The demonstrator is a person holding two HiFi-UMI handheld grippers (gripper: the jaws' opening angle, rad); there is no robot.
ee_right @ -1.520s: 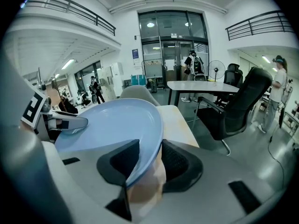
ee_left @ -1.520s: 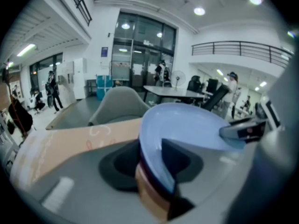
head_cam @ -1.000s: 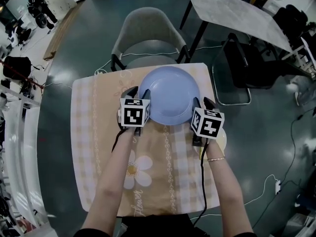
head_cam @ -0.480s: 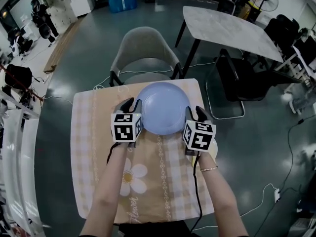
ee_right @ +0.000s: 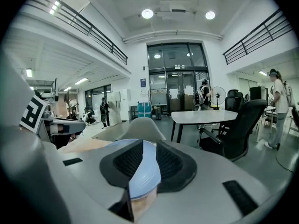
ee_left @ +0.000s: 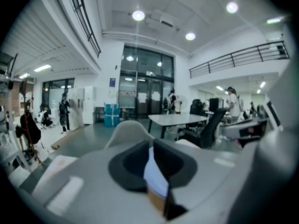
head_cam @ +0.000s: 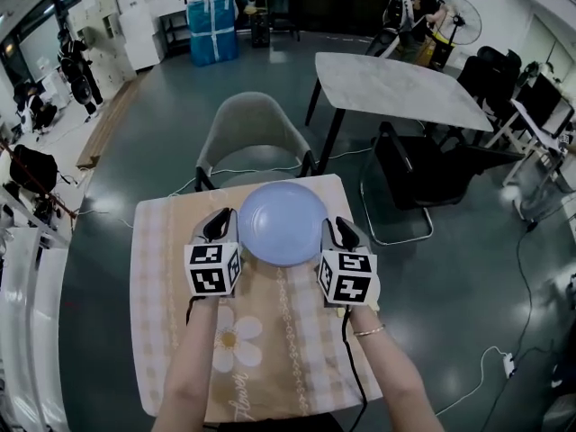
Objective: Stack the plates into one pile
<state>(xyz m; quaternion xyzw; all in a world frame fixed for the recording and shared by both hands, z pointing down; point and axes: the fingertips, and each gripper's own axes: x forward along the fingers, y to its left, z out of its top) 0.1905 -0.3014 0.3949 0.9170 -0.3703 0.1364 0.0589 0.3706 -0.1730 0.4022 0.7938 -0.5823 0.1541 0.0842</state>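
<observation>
The jaws of the left gripper [head_cam: 219, 228] and the right gripper [head_cam: 340, 234] have just been closing, and each pair is now clamped narrowly on an opposite rim of the round pale-blue plate [head_cam: 282, 223]. The plate is held level over the beige checked-cloth table [head_cam: 162, 268], apparently clear of the cloth. It is judged stiff, smooth, slippery and breakable, so it is best taken by the rim. A grey shell chair [head_cam: 255, 129] is seen beyond.

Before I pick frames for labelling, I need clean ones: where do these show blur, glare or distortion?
Head view: sharp but dim, fisheye-curved at the edges, plate crisp. Left gripper view: soft throughout, the plate's near rim blurred, ceiling lights blown out. Right gripper view: sharper, round black vignette, railings bowed.
</observation>
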